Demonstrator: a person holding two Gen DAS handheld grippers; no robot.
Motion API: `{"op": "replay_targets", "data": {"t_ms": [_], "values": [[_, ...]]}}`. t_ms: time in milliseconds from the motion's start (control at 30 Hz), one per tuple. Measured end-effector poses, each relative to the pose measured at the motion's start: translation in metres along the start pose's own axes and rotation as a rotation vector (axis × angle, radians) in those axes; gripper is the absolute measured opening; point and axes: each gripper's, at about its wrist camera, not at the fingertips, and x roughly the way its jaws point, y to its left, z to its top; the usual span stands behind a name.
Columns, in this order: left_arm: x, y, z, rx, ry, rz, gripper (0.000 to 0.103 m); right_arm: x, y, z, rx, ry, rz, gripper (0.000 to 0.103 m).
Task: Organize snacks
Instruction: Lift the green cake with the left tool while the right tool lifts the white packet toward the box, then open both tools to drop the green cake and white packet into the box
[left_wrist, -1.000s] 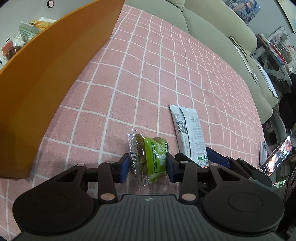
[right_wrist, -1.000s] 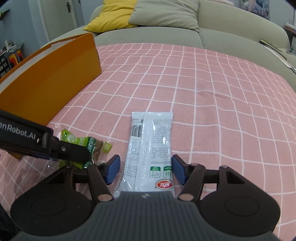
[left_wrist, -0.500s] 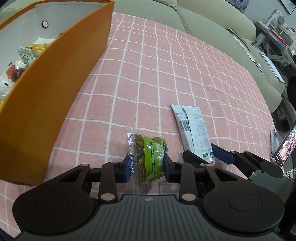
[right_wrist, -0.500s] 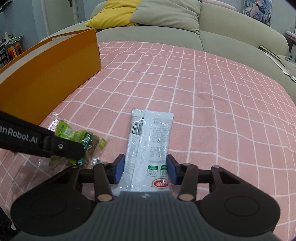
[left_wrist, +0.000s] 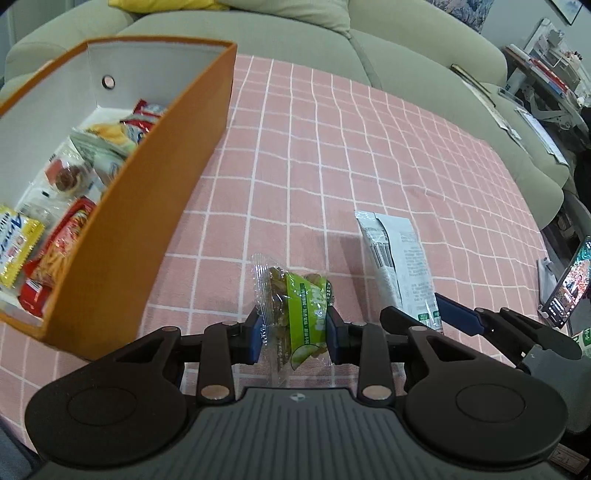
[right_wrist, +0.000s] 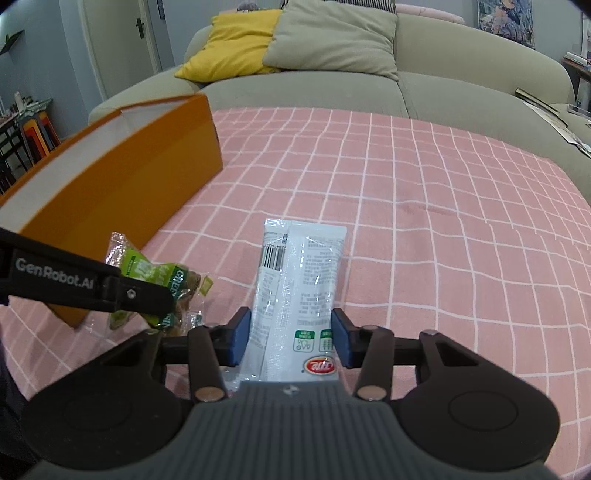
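Gripping green snack packet (left_wrist: 303, 317), left tool (left_wrist: 293, 334), white sachet (right_wrist: 299, 291) clamped in right tool (right_wrist: 291, 341), orange box (left_wrist: 122, 221) of snacks beside, pink checked surface (left_wrist: 332, 155).

The snack pouch (left_wrist: 295, 314) is being held between the jaws of the left gripper (left_wrist: 294, 338), lifted above the checked cloth (left_wrist: 332, 155). The flat sachet (right_wrist: 299, 288) is being held between the jaws of the right gripper (right_wrist: 291, 341), extending forward beyond them. The sachet is being carried to the right of the left jaws, near the pouch. The open box (left_wrist: 122, 236) is lying to the left of both pairs of jaws, with packaged snacks (left_wrist: 74, 177) lying inside it. The sofa (right_wrist: 332, 85) is standing beyond the cloth, ahead of the jaws, with two cushions (right_wrist: 295, 40) resting on it.
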Motion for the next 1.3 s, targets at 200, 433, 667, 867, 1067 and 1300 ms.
{"op": "replay_targets", "data": {"t_ms": [200,433,667,867,1067,1300], "values": [[-0.024,-0.001,0.001,0.004,-0.045,-0.011,0.037,-0.024,0.01,0.001,0.009,-0.037,0.02,0.044],[-0.052,0.006,0.001,-0.009,-0.112,-0.023,0.037,-0.047,0.025,0.007,-0.014,-0.079,0.048,0.043],[-0.081,0.029,0.001,-0.058,-0.163,-0.006,0.037,-0.065,0.047,0.033,-0.053,-0.131,0.093,0.043],[-0.105,0.057,0.014,-0.081,-0.219,0.012,0.037,-0.07,0.07,0.062,-0.091,-0.156,0.14,0.043],[-0.121,0.092,0.04,-0.062,-0.25,0.078,0.037,-0.059,0.102,0.099,-0.125,-0.129,0.216,0.043],[-0.117,0.123,0.079,0.017,-0.242,0.184,0.037,-0.024,0.142,0.146,-0.133,-0.064,0.297,0.043]]}}
